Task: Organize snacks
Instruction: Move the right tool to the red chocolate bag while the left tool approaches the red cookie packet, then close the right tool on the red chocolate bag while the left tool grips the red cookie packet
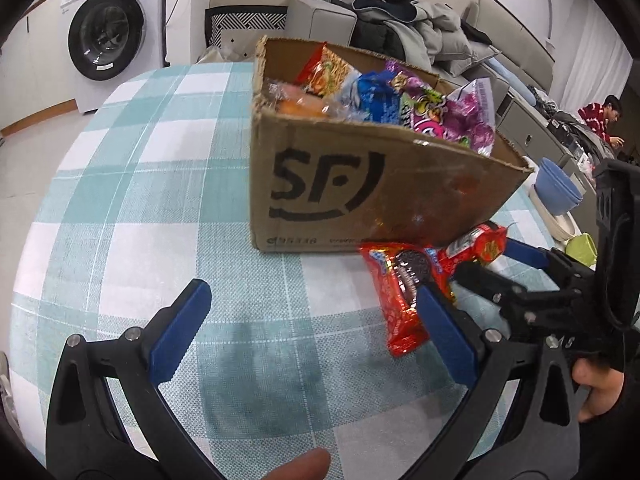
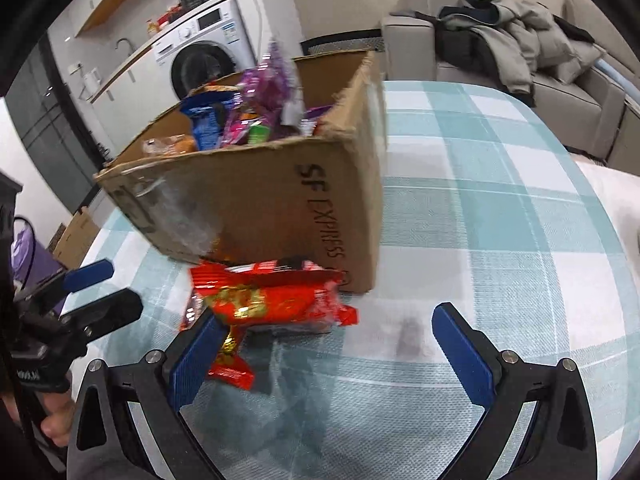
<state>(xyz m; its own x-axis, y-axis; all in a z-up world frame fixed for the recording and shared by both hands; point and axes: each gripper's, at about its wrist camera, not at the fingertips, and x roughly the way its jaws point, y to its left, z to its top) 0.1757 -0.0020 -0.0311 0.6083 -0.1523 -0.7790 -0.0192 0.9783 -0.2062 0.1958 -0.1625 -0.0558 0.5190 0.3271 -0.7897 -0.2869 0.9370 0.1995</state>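
An open cardboard box point(image 1: 360, 184) with "SF" printed on it stands on the checked tablecloth, full of colourful snack packets point(image 1: 400, 96). Before its near corner lie a red Oreo packet point(image 1: 396, 296) and a second red snack packet point(image 1: 478, 248). My left gripper point(image 1: 316, 324) is open above bare cloth, its right finger beside the Oreo packet. My right gripper point(image 2: 330, 354) is open too, its left finger point(image 2: 196, 354) against the edge of the red packets point(image 2: 272, 300), which lie by the box point(image 2: 260, 200). Nothing sits between either pair of fingers.
The right gripper point(image 1: 504, 264) shows at the right of the left wrist view, and the left gripper point(image 2: 100, 290) at the left of the right wrist view. Blue bowls point(image 1: 556, 192) stand behind the box. Beyond the table are a washing machine point(image 1: 108, 32), a sofa with coats point(image 1: 400, 28) and a seated person point(image 1: 600, 116).
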